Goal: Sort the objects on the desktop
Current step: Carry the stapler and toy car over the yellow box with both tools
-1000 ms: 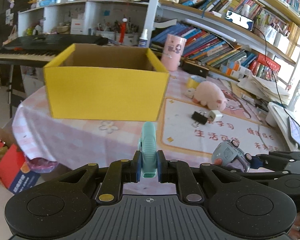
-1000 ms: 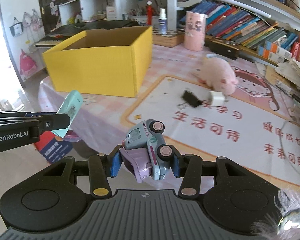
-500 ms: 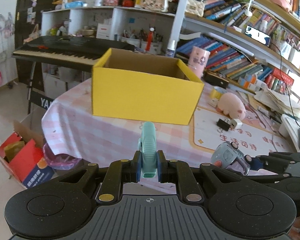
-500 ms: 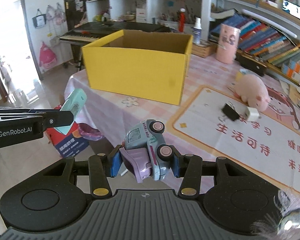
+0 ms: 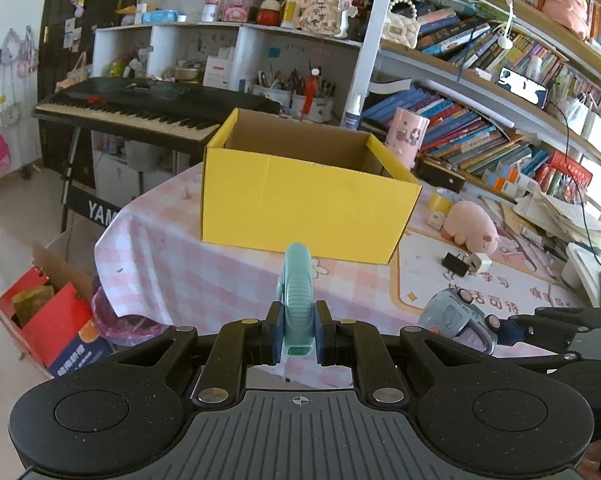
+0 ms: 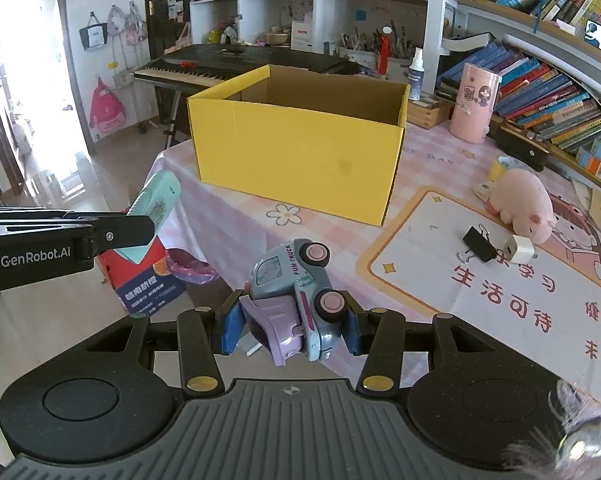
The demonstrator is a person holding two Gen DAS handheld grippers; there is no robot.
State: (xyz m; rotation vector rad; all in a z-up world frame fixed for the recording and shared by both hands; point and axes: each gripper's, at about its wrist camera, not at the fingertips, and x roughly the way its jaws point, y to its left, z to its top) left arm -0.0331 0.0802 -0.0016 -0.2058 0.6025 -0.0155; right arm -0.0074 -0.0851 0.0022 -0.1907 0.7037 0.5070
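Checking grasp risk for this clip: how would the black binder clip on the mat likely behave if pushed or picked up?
The binder clip looks small and rigid, so probably light. Lying on its side, it should slide, not roll. Its thin wire handles could swivel under a claw.

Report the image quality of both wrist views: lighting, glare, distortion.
Left wrist view: sharp, daylit; fisheye bends the bookshelves into arcs; window glare washes out the right edge. Right wrist view: doorway at left is blown out white; the yellow box stays evenly lit, its edges bowed; a blurred smear sits in the lower right corner.
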